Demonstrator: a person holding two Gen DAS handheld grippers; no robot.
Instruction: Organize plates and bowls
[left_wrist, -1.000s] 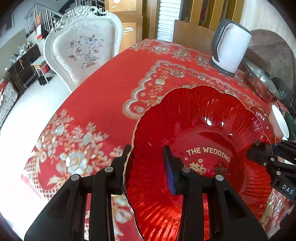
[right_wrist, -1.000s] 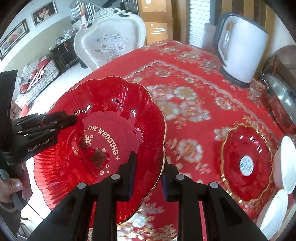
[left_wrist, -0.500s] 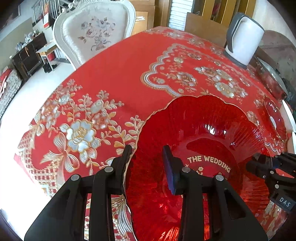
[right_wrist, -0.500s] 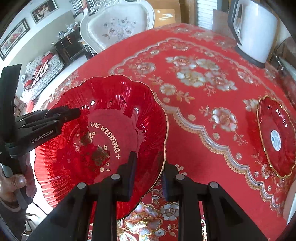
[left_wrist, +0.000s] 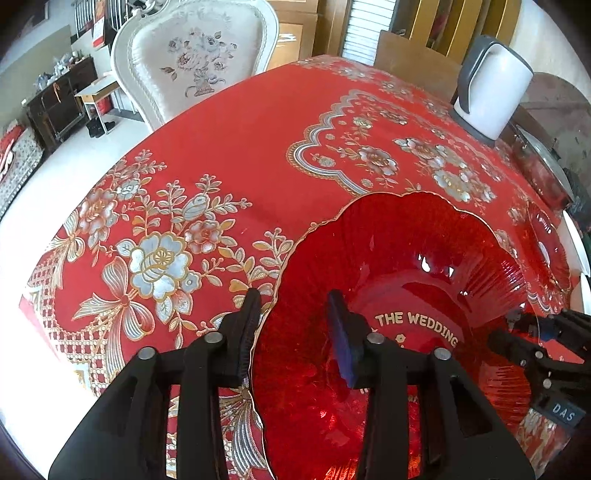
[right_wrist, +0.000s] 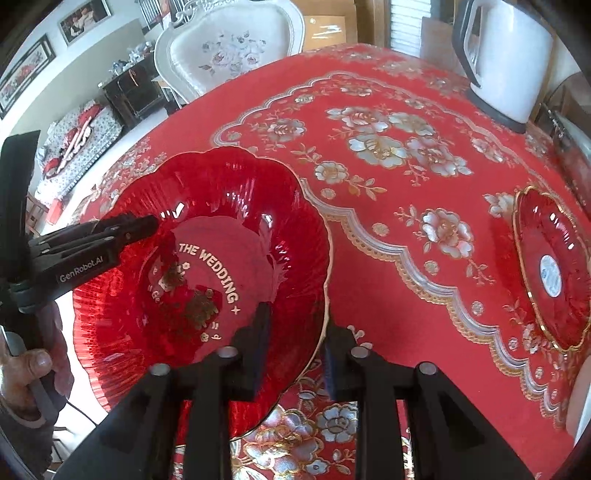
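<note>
While the kettle has receded toward the upper right, we find both the left gripper (left_wrist: 291, 325) and right gripper (right_wrist: 295, 339) still clamping the red scalloped glass plate (left_wrist: 399, 266), travelling toward placement.

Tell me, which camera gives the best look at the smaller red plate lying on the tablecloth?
The right wrist view. There the smaller red plate shows nearly whole, with its gold scalloped rim and a white round sticker in the middle, lying on the tablecloth. The left wrist view catches only a squeezed sliver of it at the right edge.
</note>
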